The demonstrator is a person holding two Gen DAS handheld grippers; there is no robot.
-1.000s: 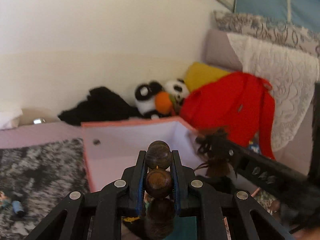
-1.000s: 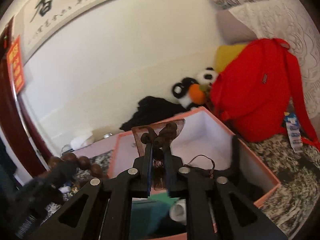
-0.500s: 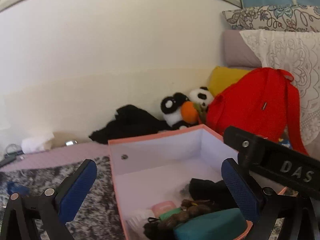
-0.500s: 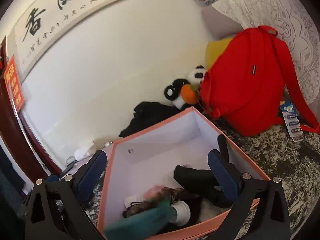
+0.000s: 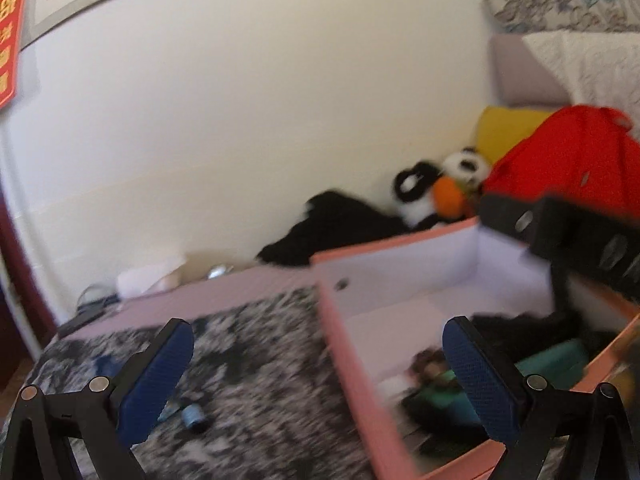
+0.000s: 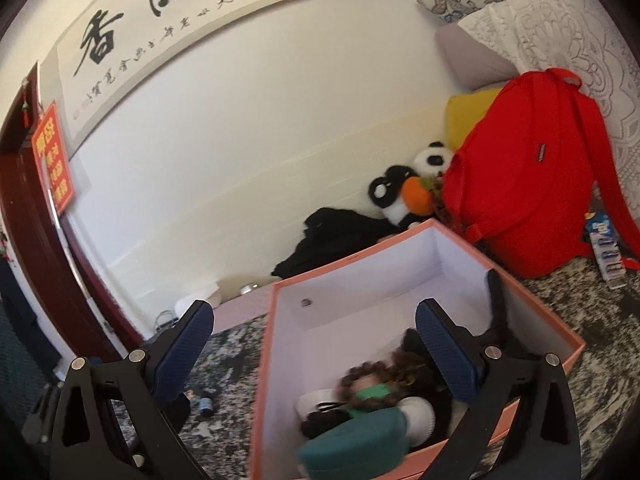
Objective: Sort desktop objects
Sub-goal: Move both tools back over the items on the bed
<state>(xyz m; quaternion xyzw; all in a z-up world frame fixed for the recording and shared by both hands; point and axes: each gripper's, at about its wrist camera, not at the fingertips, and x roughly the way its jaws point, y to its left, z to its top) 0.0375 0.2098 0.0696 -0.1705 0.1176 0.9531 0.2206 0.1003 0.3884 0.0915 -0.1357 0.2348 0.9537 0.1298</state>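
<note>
Both hand-held grippers gaped wide, empty: left (image 5: 320, 372), right (image 6: 316, 352). Small blue item (image 5: 193, 416) lay on the mottled cover left of the box (image 6: 266, 360), nearer the left gripper, low-left of it; its axis unclear

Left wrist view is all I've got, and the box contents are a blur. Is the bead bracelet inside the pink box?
Observer: Yes. The right wrist view shows the bead bracelet inside the pink box, among other items.
Operator: Is the right gripper holding anything?
Observer: No. The right gripper is empty, jaws wide apart over the box.
Operator: Anything past the backpack?
Observer: A blue and white pack lies beside the red backpack.
</note>
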